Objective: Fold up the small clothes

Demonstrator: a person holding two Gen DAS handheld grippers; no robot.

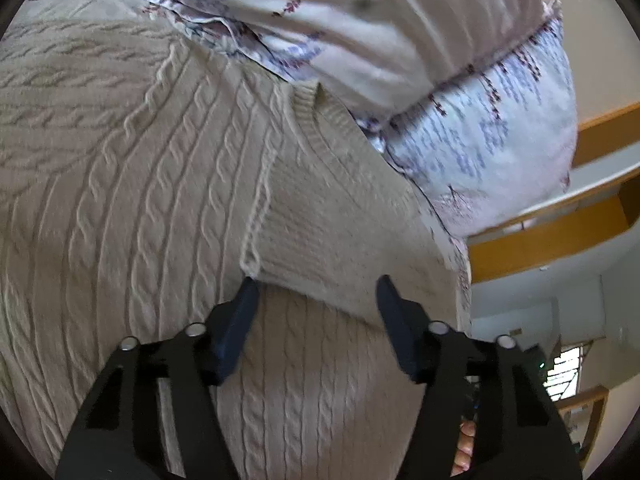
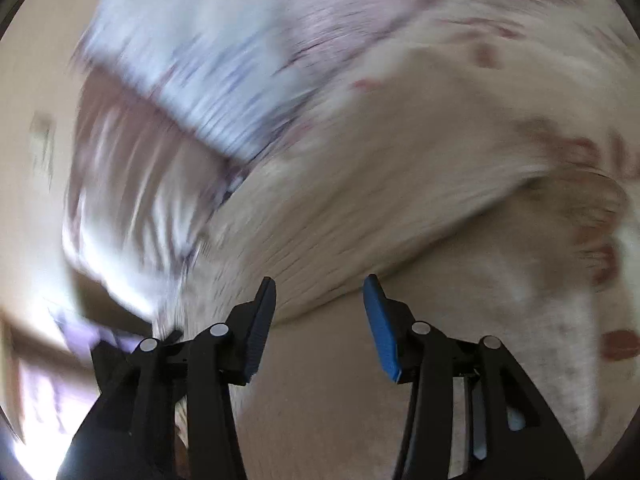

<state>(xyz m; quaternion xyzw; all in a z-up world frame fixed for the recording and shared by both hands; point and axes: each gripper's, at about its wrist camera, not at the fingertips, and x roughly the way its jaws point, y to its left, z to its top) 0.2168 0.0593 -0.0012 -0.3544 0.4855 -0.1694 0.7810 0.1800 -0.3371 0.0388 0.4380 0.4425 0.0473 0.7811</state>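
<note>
Beige cable-knit sweater (image 1: 132, 184) covers the floral-printed bedsheet (image 1: 472, 152) up to its pillow edge; the left gripper (image 1: 316, 284) hovers spread over a folded flap. Right wrist, blurred: the right gripper (image 2: 320, 284) gapes above pale knit.

Floral bedding (image 1: 400, 40) across the top of the left view, pale wall (image 1: 600, 40) at upper right, orange-and-white shelves (image 1: 560, 232) at right, bright window (image 1: 564, 372) at lower right, right view blurred, beige wall (image 2: 32, 80) at left
</note>
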